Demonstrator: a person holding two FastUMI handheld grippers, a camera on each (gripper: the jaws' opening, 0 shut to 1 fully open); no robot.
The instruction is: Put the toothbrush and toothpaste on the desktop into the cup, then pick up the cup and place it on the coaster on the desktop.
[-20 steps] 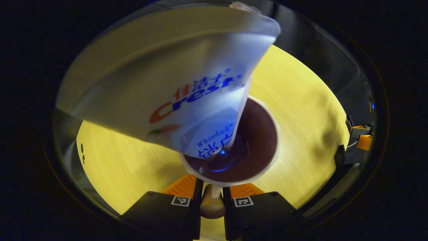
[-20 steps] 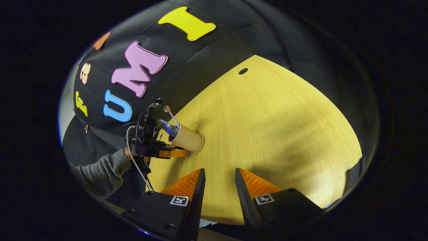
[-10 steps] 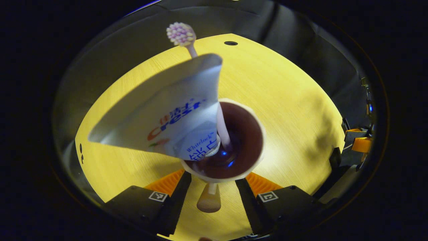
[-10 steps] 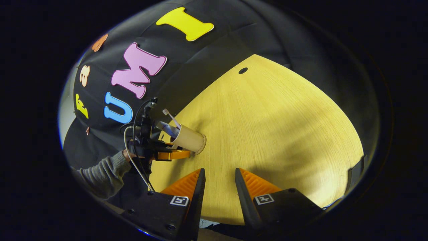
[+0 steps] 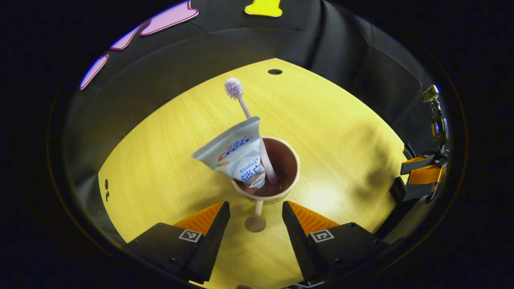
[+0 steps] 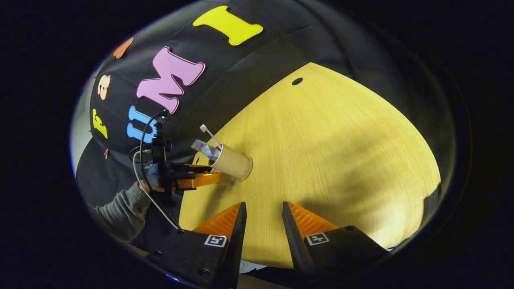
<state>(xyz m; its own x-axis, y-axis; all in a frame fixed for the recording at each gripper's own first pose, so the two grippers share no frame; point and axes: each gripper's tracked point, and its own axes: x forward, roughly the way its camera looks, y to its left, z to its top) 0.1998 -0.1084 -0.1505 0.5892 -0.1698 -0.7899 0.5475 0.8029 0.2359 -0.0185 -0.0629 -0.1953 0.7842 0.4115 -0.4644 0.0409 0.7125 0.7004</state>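
A tan cup (image 5: 281, 192) with a dark brown inside stands upright on the yellow wooden table (image 5: 160, 168). In it lean a white toothpaste tube (image 5: 235, 154) and a pink toothbrush (image 5: 239, 100), bristles up. A short peg handle with a round knob (image 5: 255, 223) sticks out of the cup toward me. My left gripper (image 5: 255, 208) is open, with the knob in the gap and touching neither finger. My right gripper (image 6: 263, 206) is open over bare table with nothing held. In the right gripper view the cup (image 6: 233, 161) stands far left, with the left gripper (image 6: 215, 178) just short of it.
A dark round hole (image 5: 275, 72) sits near the table's far edge. Black cloth walls the table behind and at the sides. A hand in a grey sleeve (image 6: 124, 204) holds the left gripper. At the right edge of the left gripper view is the right gripper (image 5: 421, 174).
My left gripper, shut on the cup's peg handle a second ago, has opened and drawn back from the cup. The cup stays standing on the table. The right gripper has barely moved.
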